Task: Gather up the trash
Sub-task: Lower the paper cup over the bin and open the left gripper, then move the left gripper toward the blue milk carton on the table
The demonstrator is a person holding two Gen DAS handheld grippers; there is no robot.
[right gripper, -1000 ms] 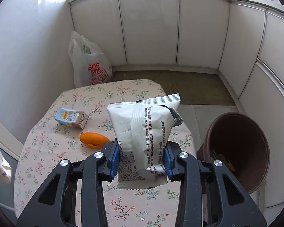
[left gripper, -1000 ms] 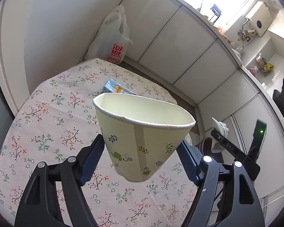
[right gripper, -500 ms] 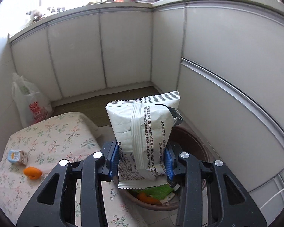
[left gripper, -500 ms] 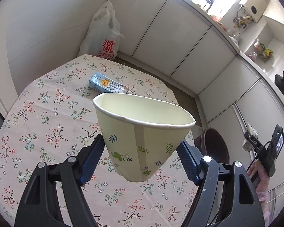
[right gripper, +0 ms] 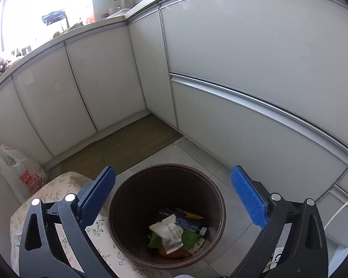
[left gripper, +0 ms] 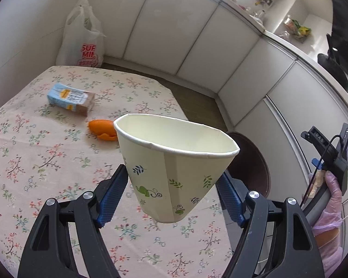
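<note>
My left gripper (left gripper: 171, 185) is shut on a pale paper cup (left gripper: 174, 166) with green leaf prints, held above the flowered table (left gripper: 34, 162). A small blue milk carton (left gripper: 70, 99) and an orange peel (left gripper: 102, 127) lie on the cloth beyond it. My right gripper (right gripper: 173, 173) hangs over the brown bin (right gripper: 132, 199), its jaws opening wide with nothing between them. The white snack packet (right gripper: 169, 231) lies inside the bin on other wrappers.
A white plastic shopping bag (left gripper: 83, 41) leans in the corner behind the table. White cabinet fronts (right gripper: 243, 58) ring the floor around the bin. A gloved hand (left gripper: 329, 199) holds the right gripper beside the bin (left gripper: 250, 162).
The right gripper swung from the table to over the bin and let go of the white packet, which dropped in. The left gripper carried the cup sideways toward the bin; the orange peel came into view.
</note>
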